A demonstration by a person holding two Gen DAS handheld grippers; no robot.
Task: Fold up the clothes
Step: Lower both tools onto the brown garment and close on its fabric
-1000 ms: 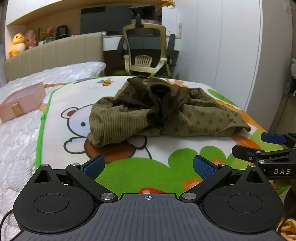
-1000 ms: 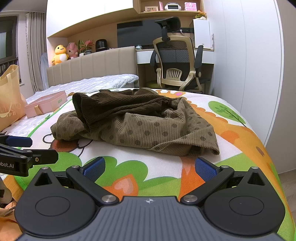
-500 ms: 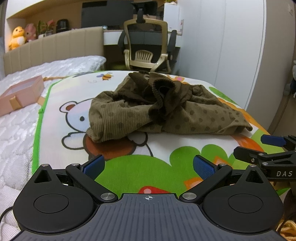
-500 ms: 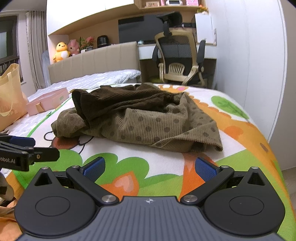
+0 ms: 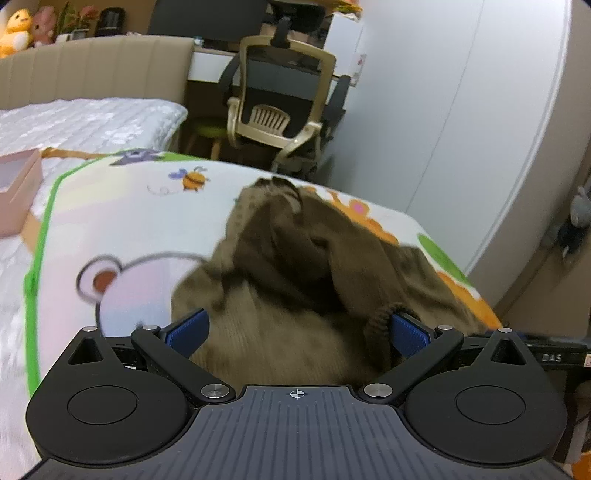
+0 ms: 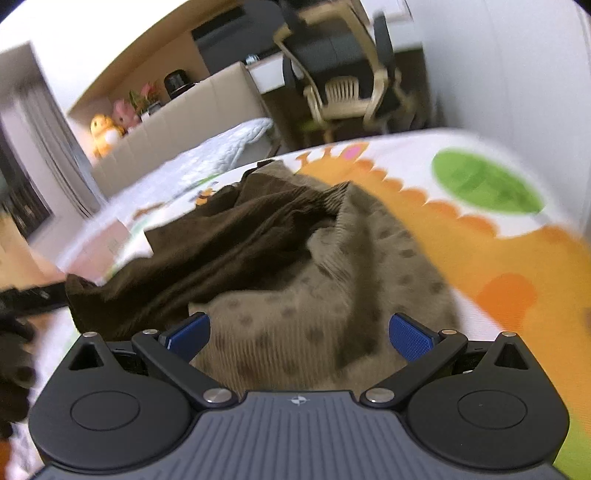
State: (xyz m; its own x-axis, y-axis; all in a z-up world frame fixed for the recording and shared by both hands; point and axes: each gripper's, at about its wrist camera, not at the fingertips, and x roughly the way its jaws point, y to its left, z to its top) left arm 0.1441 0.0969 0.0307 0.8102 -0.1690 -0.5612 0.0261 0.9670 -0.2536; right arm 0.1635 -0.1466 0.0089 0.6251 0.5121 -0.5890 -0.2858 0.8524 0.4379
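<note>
Motion blur smears the crumpled brown dotted corduroy garment (image 6: pixel 332 295) and the cartoon-printed bed mat (image 6: pixel 480 229). The pale pink cardboard box (image 5: pixel 16 188) is cut off at the left edge. The garment's near edge is hidden behind the left tool (image 5: pixel 297 328).

a home bedroom: a bed (image 5: pixel 92 122) with a padded headboard (image 5: pixel 92 70) and cartoon play mat (image 5: pixel 122 206), plush toys (image 5: pixel 14 31) on the ledge, and an office chair (image 5: pixel 280 107) at a desk (image 5: pixel 210 66).

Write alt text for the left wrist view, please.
The open left gripper reaches over a crumpled brown dotted garment lying on a cartoon-print bed cover. An office chair stands behind the bed.
</note>
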